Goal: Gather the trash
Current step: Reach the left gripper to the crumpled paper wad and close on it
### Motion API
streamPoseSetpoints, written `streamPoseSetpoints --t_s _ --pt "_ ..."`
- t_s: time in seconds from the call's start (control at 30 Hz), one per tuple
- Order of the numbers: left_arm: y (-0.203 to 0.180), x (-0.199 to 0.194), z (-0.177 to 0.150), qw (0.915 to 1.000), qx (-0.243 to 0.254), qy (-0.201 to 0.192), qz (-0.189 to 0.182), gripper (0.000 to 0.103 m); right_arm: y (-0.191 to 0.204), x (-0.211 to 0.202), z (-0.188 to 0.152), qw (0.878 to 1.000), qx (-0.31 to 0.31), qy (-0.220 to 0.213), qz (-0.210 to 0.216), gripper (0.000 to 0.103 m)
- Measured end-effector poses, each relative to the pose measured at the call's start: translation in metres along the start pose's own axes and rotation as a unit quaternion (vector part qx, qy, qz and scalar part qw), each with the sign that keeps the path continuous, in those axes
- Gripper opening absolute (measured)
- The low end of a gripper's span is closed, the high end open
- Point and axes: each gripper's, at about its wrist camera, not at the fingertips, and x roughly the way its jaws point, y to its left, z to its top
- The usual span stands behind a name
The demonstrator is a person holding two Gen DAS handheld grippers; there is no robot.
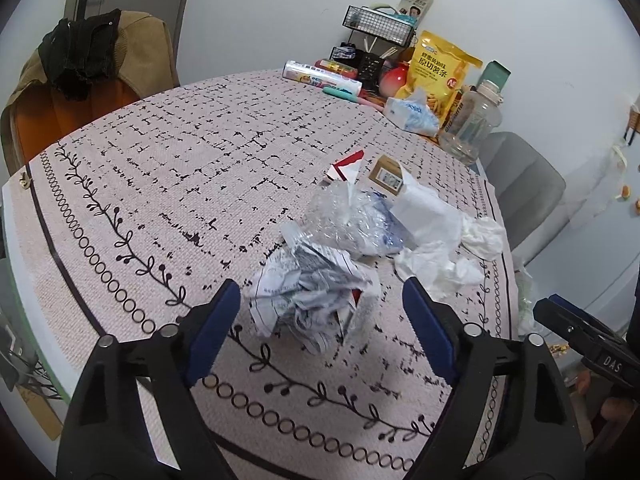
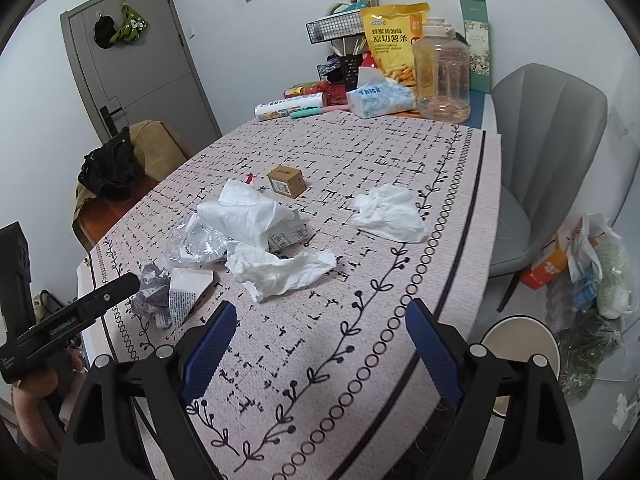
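The left gripper [image 1: 322,308] hung with its jaws spread wide and empty, straddling a crumpled printed paper [image 1: 312,296] that lay on the tablecloth [image 1: 160,168] just ahead of the blue fingers [image 1: 218,326]. The right gripper [image 2: 320,332] was likewise wide open and held nothing, poised over bare cloth near the table's edge, with a torn white tissue [image 2: 280,270] a little way ahead of it. The rest of the trash lay close together: a clear plastic wrapper [image 1: 352,220], a white paper sheet [image 2: 244,212], a small cardboard box [image 2: 287,181] and another wad of tissue [image 2: 390,212] set apart toward the grey chair [image 2: 548,152]. A round bin [image 2: 520,344] showed on the floor beside the table, below the right gripper. To take the paper cleanly, the left gripper would probably do best to drop until its fingers bracketed the thickest part of the wad, then close firmly, since loose paper compresses and can slip. Keeping the fingertips just off the cloth should avoid pinching and dragging it.
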Motion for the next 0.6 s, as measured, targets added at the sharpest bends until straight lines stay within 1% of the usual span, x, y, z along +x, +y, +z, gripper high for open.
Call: streamPoseSetpoints --t_s 0.23,0.33,0.37,0.4,0.47,0.53,0.6 --pt "0.006 0.024 0.001 0.9997 -0.013 0.020 0.009 0.082 0.005 0.023 0.002 1.000 -0.003 0.022 0.021 0.085" --pt "0.010 0.028 -0.001 0.9994 -0.026 0.022 0.004 0.082 0.011 0.033 0.005 0.999 -0.009 0.031 0.029 0.086" --pt "0.011 0.028 -0.001 0.9993 -0.029 0.022 0.003 0.079 0.014 0.036 0.007 0.999 -0.014 0.031 0.029 0.089" --pt "0.012 0.028 -0.001 0.9993 -0.031 0.022 0.001 0.073 0.018 0.039 0.008 0.999 -0.018 0.031 0.029 0.091" --pt "0.015 0.026 -0.002 0.9991 -0.038 0.021 -0.004 0.069 0.024 0.046 0.010 0.999 -0.025 0.036 0.031 0.091" --pt "0.019 0.021 -0.002 0.9988 -0.044 0.019 -0.007 0.062 0.031 0.056 0.013 0.998 -0.032 0.041 0.036 0.091" --pt "0.022 0.016 -0.001 0.9988 -0.046 0.015 -0.006 0.053 0.036 0.063 0.014 0.998 -0.037 0.046 0.036 0.092"
